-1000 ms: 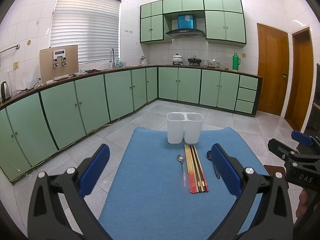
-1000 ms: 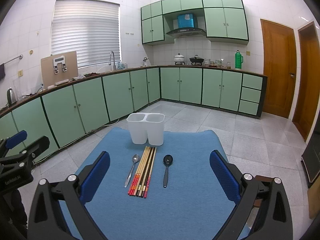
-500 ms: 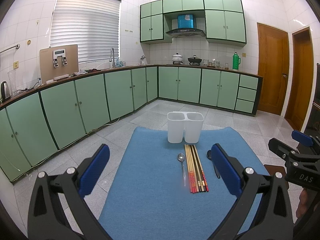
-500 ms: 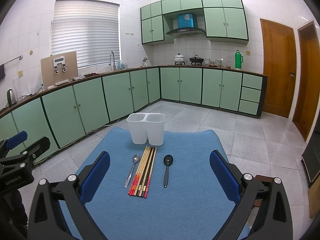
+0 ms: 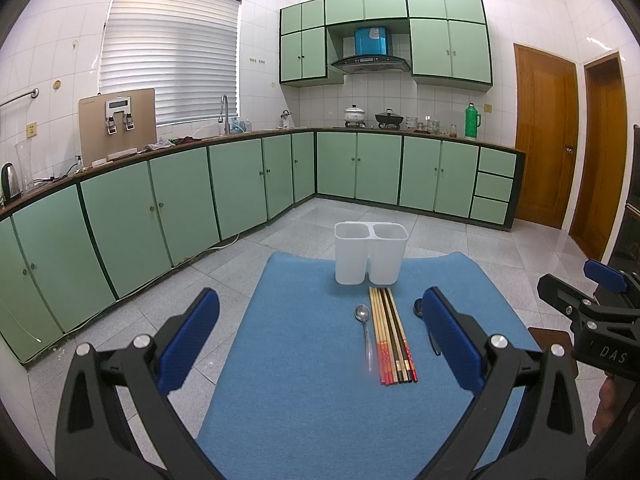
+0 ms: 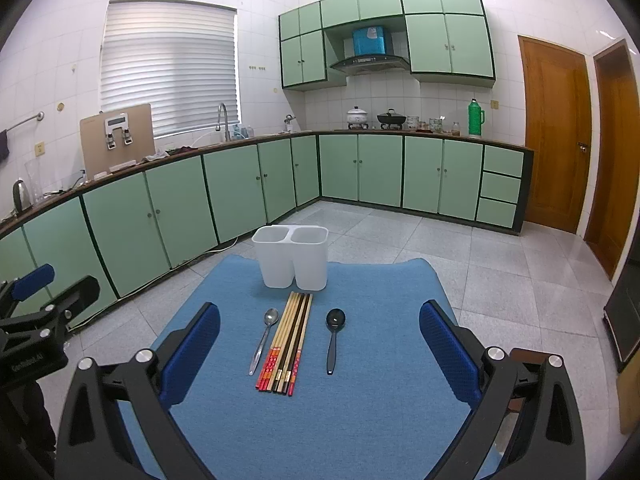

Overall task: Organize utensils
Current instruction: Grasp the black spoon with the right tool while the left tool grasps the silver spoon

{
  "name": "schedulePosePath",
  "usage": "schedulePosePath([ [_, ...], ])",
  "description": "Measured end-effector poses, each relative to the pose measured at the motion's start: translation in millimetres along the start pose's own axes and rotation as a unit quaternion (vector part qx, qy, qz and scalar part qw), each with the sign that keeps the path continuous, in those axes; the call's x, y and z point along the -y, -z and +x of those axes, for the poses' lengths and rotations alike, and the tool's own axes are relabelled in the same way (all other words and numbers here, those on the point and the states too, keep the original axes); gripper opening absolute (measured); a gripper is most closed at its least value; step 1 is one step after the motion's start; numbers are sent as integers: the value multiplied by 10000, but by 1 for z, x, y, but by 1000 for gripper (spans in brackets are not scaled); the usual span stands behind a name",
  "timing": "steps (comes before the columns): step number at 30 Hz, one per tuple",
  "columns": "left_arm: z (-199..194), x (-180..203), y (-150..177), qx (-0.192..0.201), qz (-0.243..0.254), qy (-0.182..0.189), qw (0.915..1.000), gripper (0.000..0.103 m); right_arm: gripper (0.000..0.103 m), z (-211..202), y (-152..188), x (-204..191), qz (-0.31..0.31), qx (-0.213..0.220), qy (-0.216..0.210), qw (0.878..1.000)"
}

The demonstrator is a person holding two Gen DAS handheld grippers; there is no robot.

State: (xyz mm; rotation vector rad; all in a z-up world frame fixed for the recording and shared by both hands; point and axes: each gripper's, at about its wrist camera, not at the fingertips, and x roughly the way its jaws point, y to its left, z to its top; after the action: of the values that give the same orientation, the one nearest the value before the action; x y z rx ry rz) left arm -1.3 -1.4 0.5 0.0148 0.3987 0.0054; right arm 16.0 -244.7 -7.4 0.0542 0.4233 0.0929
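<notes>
Several chopsticks (image 6: 286, 344) lie bundled side by side on the blue mat (image 6: 360, 420), straight ahead of the right gripper (image 6: 319, 354) and between its spread fingers; a metal spoon (image 6: 264, 338) lies just beside them toward that claw's left finger, and a black spoon (image 6: 333, 336) lies near them toward its right finger; beyond the chopstick tips stands a white two-compartment holder (image 6: 291, 258), both compartments looking empty. The right gripper is released, its blue pads (image 6: 448, 354) wide apart, holding and touching nothing. The left gripper (image 5: 320, 338) is likewise spread wide and grasps nothing; from it the chopsticks (image 5: 391, 336) sit ahead and nearer its right finger, the metal spoon (image 5: 365, 326) just left of them, the black spoon (image 5: 418, 309) partly hidden behind the right pad (image 5: 450, 342), and the holder (image 5: 370, 252) farther ahead. In the left view the other claw's body at the far right reads "DAS"; in the right view the other claw at the far left bears small white lettering too blurred to read. Green cabinets (image 6: 360, 172) line the tiled kitchen behind.
</notes>
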Motion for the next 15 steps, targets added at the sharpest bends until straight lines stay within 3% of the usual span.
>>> schedulePosePath([
  [15,9,-2,8,-90,10,-3,10000,98,97,7,3,4,46,-87,29,9999],
])
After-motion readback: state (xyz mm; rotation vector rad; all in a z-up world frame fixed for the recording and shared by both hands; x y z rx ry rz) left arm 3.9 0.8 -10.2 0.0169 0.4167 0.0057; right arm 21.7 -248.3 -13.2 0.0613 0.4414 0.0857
